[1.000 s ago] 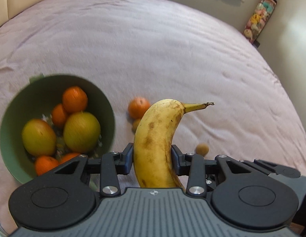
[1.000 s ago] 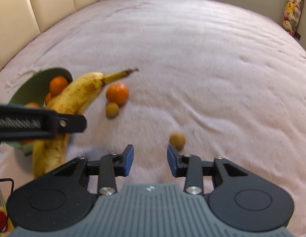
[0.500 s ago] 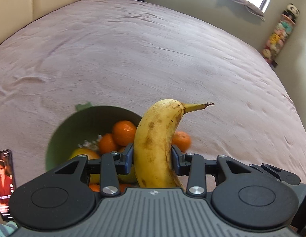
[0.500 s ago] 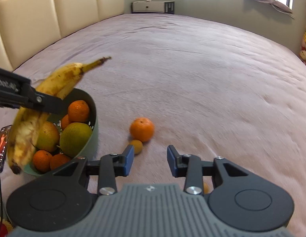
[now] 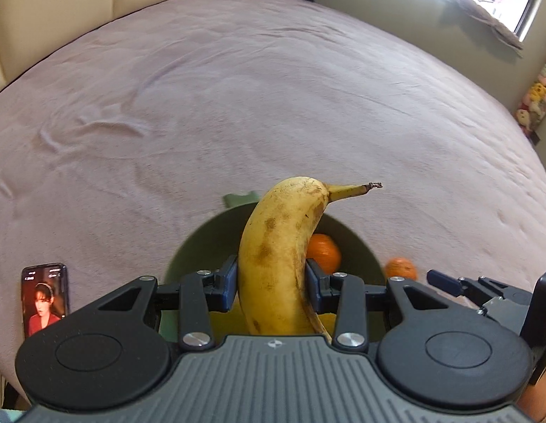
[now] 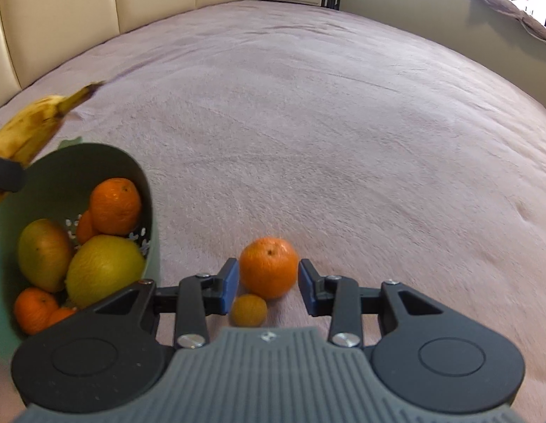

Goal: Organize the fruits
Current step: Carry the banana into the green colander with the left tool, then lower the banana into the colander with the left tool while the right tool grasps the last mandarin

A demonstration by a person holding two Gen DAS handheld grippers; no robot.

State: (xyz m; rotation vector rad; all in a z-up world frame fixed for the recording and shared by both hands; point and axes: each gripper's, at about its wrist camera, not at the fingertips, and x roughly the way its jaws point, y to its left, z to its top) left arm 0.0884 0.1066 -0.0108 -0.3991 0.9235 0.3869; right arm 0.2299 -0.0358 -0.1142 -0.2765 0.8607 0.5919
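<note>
We are gripping the banana (image 5: 276, 257) in the left gripper (image 5: 271, 283), both blue pads pressing on its spotted sides, the stem pointing up and to the right, and it is hanging right over the green bowl (image 5: 357, 243). In the bowl we are seeing an orange (image 5: 324, 252) peeking out behind the banana from the left wrist view; from the right wrist view the same bowl (image 6: 79, 165) is holding an orange (image 6: 114, 206) on top, a big yellow-green fruit (image 6: 104, 269), another greenish fruit (image 6: 44, 253) and more small oranges (image 6: 35, 308) at the bottom. We are bringing the right gripper (image 6: 267, 283) around a loose orange (image 6: 269, 273) lying on the pink bedspread (image 6: 326, 134) just beside the bowl; the jaws are standing narrowly apart on either side of it, with gaps showing, not pressing. A small yellowish fruit (image 6: 248, 310) is sitting just in front of that orange, touching it or nearly so. Off to the left a phone (image 5: 44, 299) is lying on the bedspread with its screen lit.
</note>
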